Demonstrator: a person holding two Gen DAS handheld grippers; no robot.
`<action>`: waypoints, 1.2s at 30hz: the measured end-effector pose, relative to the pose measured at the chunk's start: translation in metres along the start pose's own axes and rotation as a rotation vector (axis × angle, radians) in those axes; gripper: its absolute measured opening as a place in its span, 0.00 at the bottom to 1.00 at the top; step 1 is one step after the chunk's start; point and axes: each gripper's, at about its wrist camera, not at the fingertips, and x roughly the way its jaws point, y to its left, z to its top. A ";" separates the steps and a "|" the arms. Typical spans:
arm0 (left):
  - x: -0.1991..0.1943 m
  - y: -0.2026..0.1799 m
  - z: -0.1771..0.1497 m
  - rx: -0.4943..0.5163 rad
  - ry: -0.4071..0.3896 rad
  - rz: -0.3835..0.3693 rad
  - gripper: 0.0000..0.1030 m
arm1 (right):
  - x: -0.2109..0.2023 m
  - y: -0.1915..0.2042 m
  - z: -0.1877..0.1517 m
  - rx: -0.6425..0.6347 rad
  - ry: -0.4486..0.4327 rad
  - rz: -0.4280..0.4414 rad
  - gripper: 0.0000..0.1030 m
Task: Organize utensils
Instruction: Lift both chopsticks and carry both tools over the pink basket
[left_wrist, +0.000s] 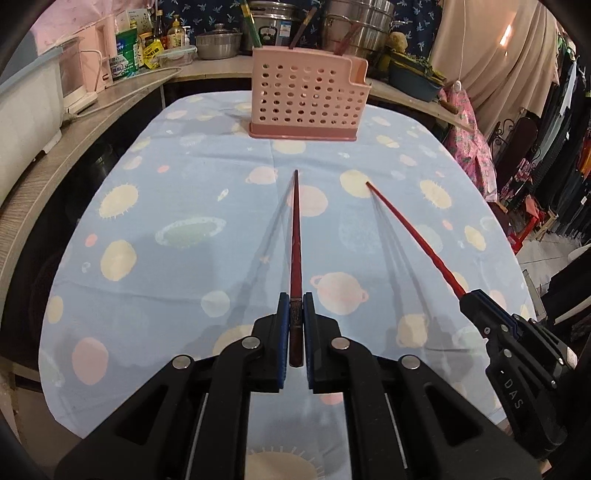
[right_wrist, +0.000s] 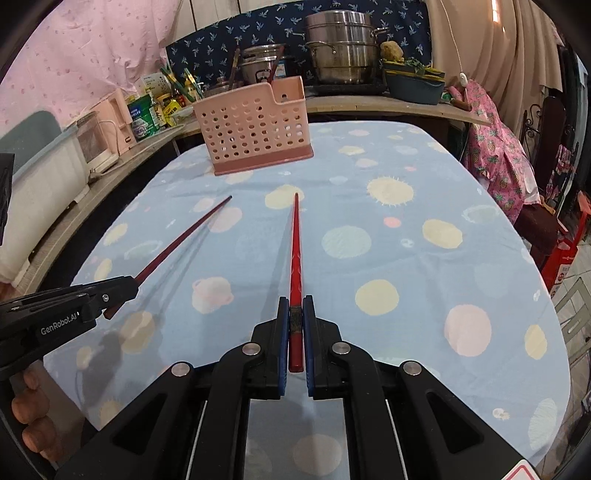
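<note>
Two chopsticks gripped, carry to the holder next.
Left tongs (left_wrist: 296, 301) clench the dark chopstick (left_wrist: 296, 236); right tongs (right_wrist: 295, 301) clench the red chopstick (right_wrist: 296, 243), both over the near desk (left_wrist: 177, 177). Next, tips must go far into the pink holder (left_wrist: 306, 99).

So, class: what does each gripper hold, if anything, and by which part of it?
The left gripper clamps a dark red chopstick near its thick end; the right gripper clamps a brighter red chopstick the same way. Both thin tips point towards the pink holder.
</note>
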 end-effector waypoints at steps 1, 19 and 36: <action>-0.006 0.001 0.005 -0.003 -0.016 -0.002 0.07 | -0.004 0.000 0.006 0.003 -0.013 0.005 0.07; -0.068 0.025 0.110 -0.053 -0.249 -0.009 0.07 | -0.047 -0.016 0.131 0.097 -0.246 0.062 0.07; -0.056 0.021 0.134 -0.029 -0.246 0.010 0.07 | -0.032 -0.002 0.152 0.142 -0.241 0.088 0.07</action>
